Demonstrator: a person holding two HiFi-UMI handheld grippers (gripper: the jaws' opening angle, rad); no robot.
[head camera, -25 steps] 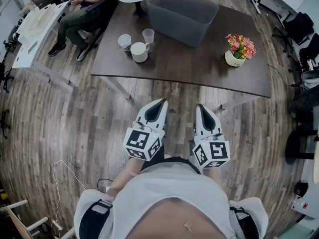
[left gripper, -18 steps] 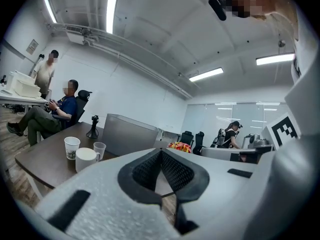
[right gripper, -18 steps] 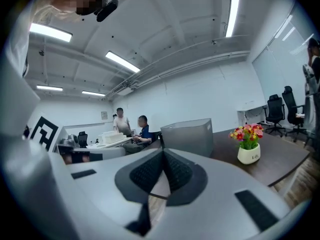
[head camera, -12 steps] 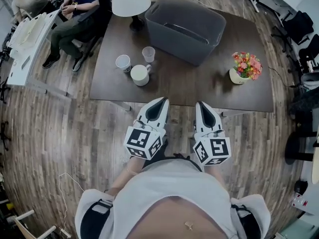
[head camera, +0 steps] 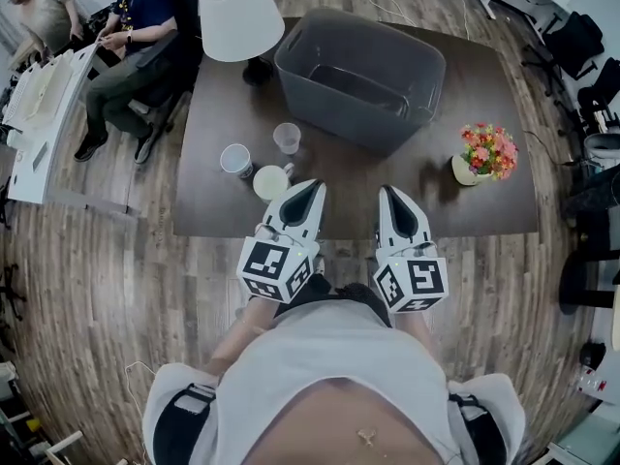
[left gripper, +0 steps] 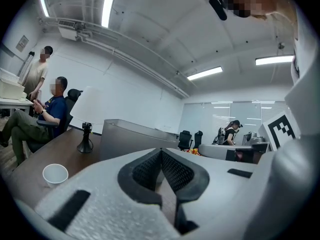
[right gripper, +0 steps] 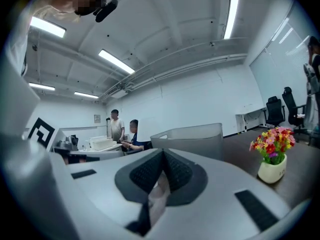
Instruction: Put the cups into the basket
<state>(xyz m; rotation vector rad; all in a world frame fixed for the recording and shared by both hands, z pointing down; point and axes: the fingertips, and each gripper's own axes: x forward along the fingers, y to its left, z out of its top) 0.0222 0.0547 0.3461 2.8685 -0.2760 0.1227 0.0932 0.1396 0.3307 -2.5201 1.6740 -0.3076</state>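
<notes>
While hovering over the near edge of the surface [head camera: 347,194], pressed together on nothing at left gripper [head camera: 312,187] and right gripper [head camera: 392,194] alike, with three cups [head camera: 235,159] just ahead-left of the left jaws, basket [head camera: 426,85] farther ahead.

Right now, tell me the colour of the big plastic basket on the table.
Grey; the big plastic basket shows best in the head view.

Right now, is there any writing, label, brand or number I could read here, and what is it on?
No words or numbers are readable.
Marker cubes: only black-and-white square patterns, no writing.
Wall notice: too small to read.
Wall plaque: too small to read.
</notes>
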